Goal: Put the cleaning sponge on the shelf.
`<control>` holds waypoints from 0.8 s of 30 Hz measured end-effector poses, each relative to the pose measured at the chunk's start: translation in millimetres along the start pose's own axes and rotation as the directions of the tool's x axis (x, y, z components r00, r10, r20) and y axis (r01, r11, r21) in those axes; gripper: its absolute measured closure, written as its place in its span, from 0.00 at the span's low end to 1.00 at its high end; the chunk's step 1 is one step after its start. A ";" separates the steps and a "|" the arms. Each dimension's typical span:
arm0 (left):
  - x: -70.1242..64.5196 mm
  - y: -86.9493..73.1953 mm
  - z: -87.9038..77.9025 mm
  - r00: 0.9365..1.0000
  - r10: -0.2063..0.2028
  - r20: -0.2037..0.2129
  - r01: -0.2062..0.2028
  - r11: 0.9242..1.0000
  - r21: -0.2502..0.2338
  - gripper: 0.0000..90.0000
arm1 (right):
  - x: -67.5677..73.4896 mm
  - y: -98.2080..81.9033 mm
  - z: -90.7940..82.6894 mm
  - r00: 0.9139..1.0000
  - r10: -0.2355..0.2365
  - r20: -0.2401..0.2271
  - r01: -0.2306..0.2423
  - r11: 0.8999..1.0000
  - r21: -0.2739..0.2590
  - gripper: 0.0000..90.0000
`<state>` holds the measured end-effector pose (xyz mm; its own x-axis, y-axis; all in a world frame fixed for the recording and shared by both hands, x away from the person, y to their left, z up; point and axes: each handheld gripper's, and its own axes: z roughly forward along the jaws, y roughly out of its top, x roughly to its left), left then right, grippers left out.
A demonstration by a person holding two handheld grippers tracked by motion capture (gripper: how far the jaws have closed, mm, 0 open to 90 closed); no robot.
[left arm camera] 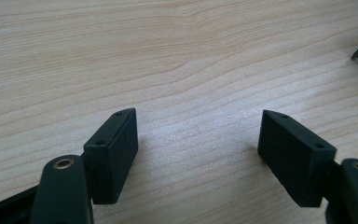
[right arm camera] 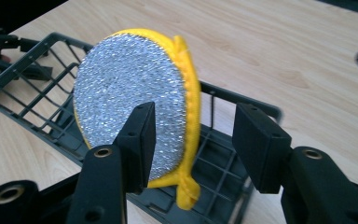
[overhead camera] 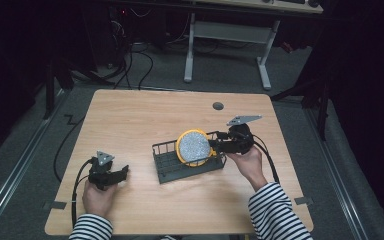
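Right gripper (right arm camera: 191,140): jaws stand partly apart around the lower edge of the scrubber. One jaw lies in front of the silver face and the other stands clear of the yellow back, so the pads do not press and nothing is gripped.

Scrubber (right arm camera: 130,109): a round pad with a glittering silver face and a yellow rim and back. It stands on edge inside the rack, at the rack's right end, leaning slightly. In the high view it rises above the rack's top rim.

Rack (overhead camera: 167,165): a dark wire basket, low and oblong, resting on the wooden surface (overhead camera: 145,112) a little right of centre. Apart from the scrubber it looks bare.

Right hand (overhead camera: 248,162): just beside the rack's right end, holding its gripper level and pointed at the rack.

Left gripper (left arm camera: 198,151): well left of the rack, jaws wide apart over bare wood with nothing between them.

Left hand (overhead camera: 97,196): at the near edge of the surface, away from the rack.

Step in hand: judged as letting go; the scrubber appears set in the rack and the grip is off.

Next move: likely to draw the right gripper straight back from the rack without brushing the yellow rim, since the pad stands on edge and a nudge could tip it.
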<state>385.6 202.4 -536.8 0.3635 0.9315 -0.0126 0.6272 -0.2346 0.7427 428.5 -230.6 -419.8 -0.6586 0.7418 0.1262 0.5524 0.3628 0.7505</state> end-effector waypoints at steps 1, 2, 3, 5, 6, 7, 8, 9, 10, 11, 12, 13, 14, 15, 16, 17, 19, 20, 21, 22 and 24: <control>0.0 0.0 0.0 1.000 0.000 0.000 0.000 1.000 0.000 0.32 | -1.0 -0.2 -1.6 1.000 -0.001 0.004 0.001 1.000 -0.004 0.55; 0.0 0.0 0.0 1.000 0.000 0.000 0.000 1.000 0.000 0.32 | -1.9 -0.2 -4.7 1.000 0.006 0.013 -0.006 1.000 -0.007 0.55; 0.0 0.0 0.0 1.000 0.000 0.000 0.000 1.000 0.000 0.32 | -2.7 -0.1 -7.0 1.000 0.009 0.019 -0.009 1.000 -0.011 0.56; 0.1 0.0 0.0 1.000 0.000 0.000 0.000 1.000 0.000 0.32 | -4.7 0.4 -12.2 1.000 0.014 0.027 -0.014 1.000 -0.021 0.58; 0.1 0.0 -0.1 1.000 0.000 0.001 0.000 1.000 0.001 0.32 | -5.5 0.4 -14.7 0.999 0.016 0.031 -0.015 1.000 -0.026 0.59; 0.0 0.0 0.0 1.000 0.000 0.000 0.000 1.000 0.000 0.32 | -5.8 0.3 -16.7 0.999 0.021 0.031 -0.020 0.999 -0.031 0.59; 0.1 0.0 -0.1 1.000 0.000 0.001 0.000 1.000 0.001 0.32 | -6.8 0.0 -20.0 0.999 0.023 0.035 -0.021 0.999 -0.037 0.60; 0.1 0.1 -0.1 1.000 0.000 0.001 0.000 1.000 0.001 0.32 | -7.1 -0.2 -22.0 0.999 0.026 0.037 -0.024 0.999 -0.042 0.60; 0.1 0.0 0.0 1.000 0.000 0.001 0.000 1.000 0.000 0.32 | -7.6 -0.6 -24.7 0.999 0.027 0.041 -0.026 0.999 -0.045 0.60; 0.1 0.1 -0.1 1.000 0.000 0.002 0.000 1.000 0.001 0.32 | -7.9 -1.0 -26.5 0.999 0.029 0.042 -0.027 0.998 -0.050 0.60; 0.2 0.1 -0.1 1.000 0.000 0.002 0.000 1.000 0.001 0.32 | -8.4 -1.7 -29.7 0.998 0.033 0.049 -0.030 0.998 -0.052 0.60; 0.2 0.0 -0.1 1.000 0.000 0.003 0.000 1.000 0.001 0.32 | -9.0 -2.4 -31.8 0.998 0.034 0.054 -0.032 0.998 -0.054 0.61; 0.3 0.0 -0.1 1.000 -0.001 0.004 0.001 1.000 0.001 0.33 | -9.6 -2.9 -34.0 0.998 0.037 0.056 -0.034 0.998 -0.055 0.61; 0.3 0.0 0.0 1.000 -0.001 0.003 0.001 1.000 0.000 0.33 | -10.2 -3.4 -36.5 0.997 0.040 0.063 -0.036 0.998 -0.053 0.61; 0.3 0.0 -0.1 1.000 -0.001 0.003 0.001 1.000 0.001 0.33 | -11.1 -3.9 -38.9 0.997 0.040 0.067 -0.036 0.998 -0.055 0.61; 0.3 0.0 0.0 1.000 -0.001 0.002 0.001 1.000 0.000 0.33 | -11.9 -4.3 -41.4 0.997 0.041 0.072 -0.037 0.998 -0.057 0.61; 0.3 0.0 0.0 1.000 -0.001 0.002 0.001 1.000 0.000 0.33 | -13.3 -5.3 -46.0 0.996 0.040 0.080 -0.036 0.998 -0.060 0.61; 0.3 0.0 0.0 1.000 -0.002 0.002 0.002 1.000 -0.001 0.33 | -13.6 -6.2 -49.5 0.995 0.048 0.086 -0.043 0.997 -0.064 0.61; 0.3 0.0 0.0 1.000 -0.002 0.002 0.002 1.000 0.000 0.33 | -14.5 -6.9 -52.2 0.995 0.048 0.089 -0.042 0.997 -0.069 0.61; 0.3 0.0 0.0 1.000 -0.001 0.002 0.001 1.000 0.000 0.33 | -15.0 -7.8 -55.4 0.994 0.054 0.093 -0.047 0.996 -0.077 0.61; 0.3 0.0 -0.1 1.000 -0.002 0.002 0.002 1.000 0.000 0.33 | -16.0 -8.9 -59.3 0.993 0.056 0.101 -0.048 0.995 -0.083 0.61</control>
<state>385.6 202.8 -536.7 0.3640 0.9313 -0.0155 0.6275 -0.2329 0.7430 403.8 -279.1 -389.9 -0.5719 0.8140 0.1019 0.5387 0.2789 0.7950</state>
